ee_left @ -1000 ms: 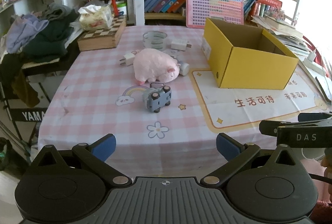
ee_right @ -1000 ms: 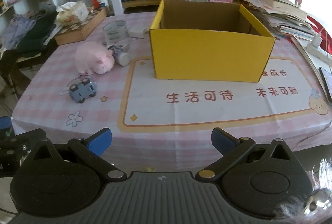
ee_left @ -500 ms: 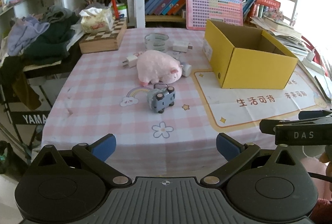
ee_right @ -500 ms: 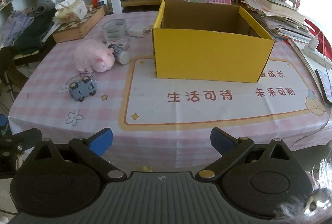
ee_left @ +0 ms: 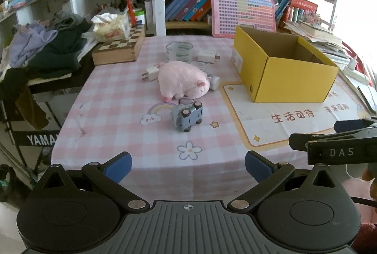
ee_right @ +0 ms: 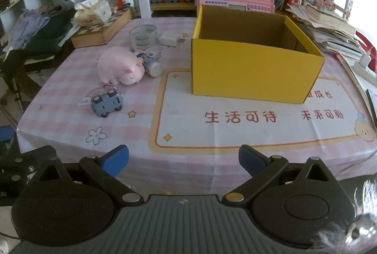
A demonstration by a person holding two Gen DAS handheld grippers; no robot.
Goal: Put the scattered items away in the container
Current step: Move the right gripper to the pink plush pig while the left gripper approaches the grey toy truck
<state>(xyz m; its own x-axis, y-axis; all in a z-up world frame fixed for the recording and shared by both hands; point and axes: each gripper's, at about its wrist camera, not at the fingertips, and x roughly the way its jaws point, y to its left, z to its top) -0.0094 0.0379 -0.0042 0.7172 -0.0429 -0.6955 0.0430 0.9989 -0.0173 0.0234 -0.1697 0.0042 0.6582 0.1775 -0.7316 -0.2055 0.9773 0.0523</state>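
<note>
A yellow cardboard box [ee_left: 287, 70] [ee_right: 254, 70] stands open on the pink checked table. Left of it lie a pink plush pig [ee_left: 182, 79] [ee_right: 121, 69], a grey toy car [ee_left: 187, 116] [ee_right: 107, 102], a small white bottle [ee_right: 150, 64], two white chargers [ee_left: 149, 72] [ee_left: 207, 56] and a roll of clear tape [ee_left: 179, 51] [ee_right: 143, 36]. My left gripper [ee_left: 188, 165] hovers open off the table's near edge, well short of the car. My right gripper [ee_right: 183, 159] is open too, facing the box from the near edge. Both hold nothing.
A wooden chessboard box [ee_left: 119, 50] with a tissue pack sits at the back left. Clothes [ee_left: 47, 49] pile on a side stand. Bookshelves [ee_left: 200, 9] rise behind the table. Stacked papers [ee_right: 329, 34] lie at the right.
Both grippers have risen and drawn back a little, so the table looks farther away. No object on the table has moved.
</note>
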